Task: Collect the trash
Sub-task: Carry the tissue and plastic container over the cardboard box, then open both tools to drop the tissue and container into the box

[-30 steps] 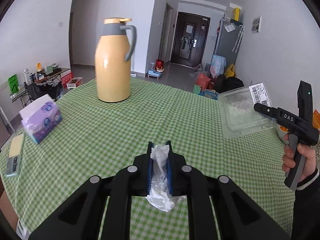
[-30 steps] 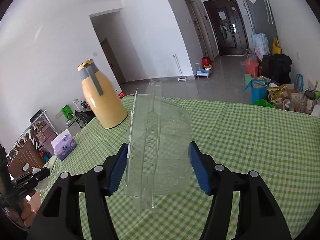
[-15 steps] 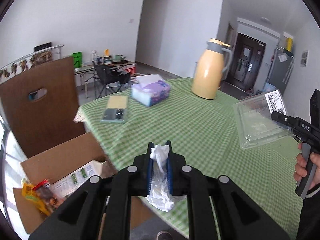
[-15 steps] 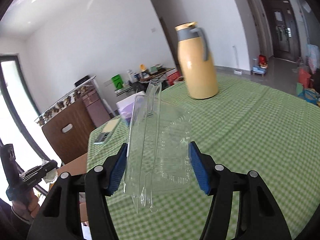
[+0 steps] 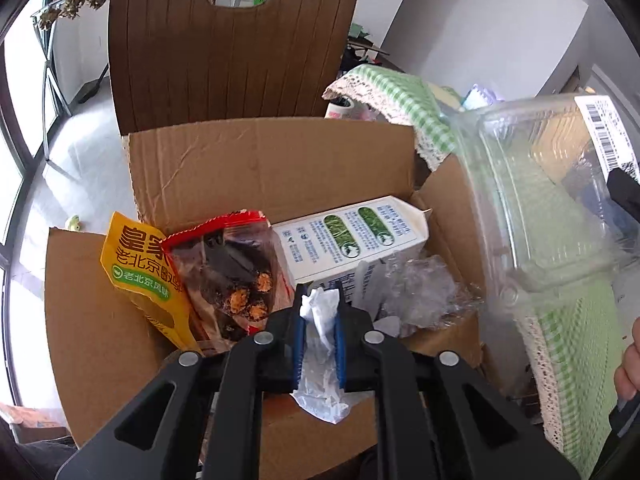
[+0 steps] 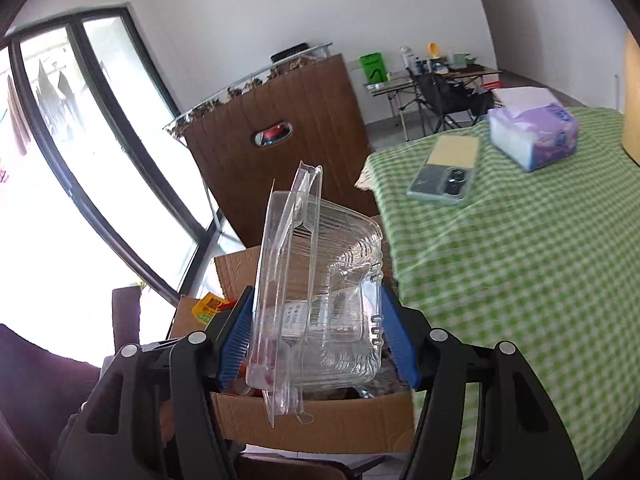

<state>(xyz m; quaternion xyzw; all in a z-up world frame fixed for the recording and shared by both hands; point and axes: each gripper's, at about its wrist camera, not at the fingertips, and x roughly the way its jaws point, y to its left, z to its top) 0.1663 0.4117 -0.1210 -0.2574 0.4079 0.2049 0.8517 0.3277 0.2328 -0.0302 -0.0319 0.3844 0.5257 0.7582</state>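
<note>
The left tool [image 5: 319, 326] is seen low in the centre of its frame, with a crumpled white tissue [image 5: 320, 320] pinched between the blue pads; the jaws are opening, the tissue still between them. It is held over the open cardboard box [image 5: 260, 168], which fills the middle of the frame, so that the tissue would likely fall inside once let go. Already lying in the box are a yellow snack bag [image 5: 138, 268], a red-edged pouch [image 5: 232, 268], a white carton [image 5: 352, 236] and crumpled clear film [image 5: 420, 292]. A brown chair back [image 5: 228, 52] stands behind the box at the top.

The right tool [image 6: 318, 338], lower centre of its frame, is clamped across a clear clamshell [image 6: 320, 300], held on edge, probably so that it can be dropped narrow-side down. It hangs above the box [image 6: 320, 420], beside the edge of the green-checked worktop [image 6: 540, 280] at the right, where a tissue pack [image 6: 534, 136] and a phone [image 6: 442, 184] are left.
</note>
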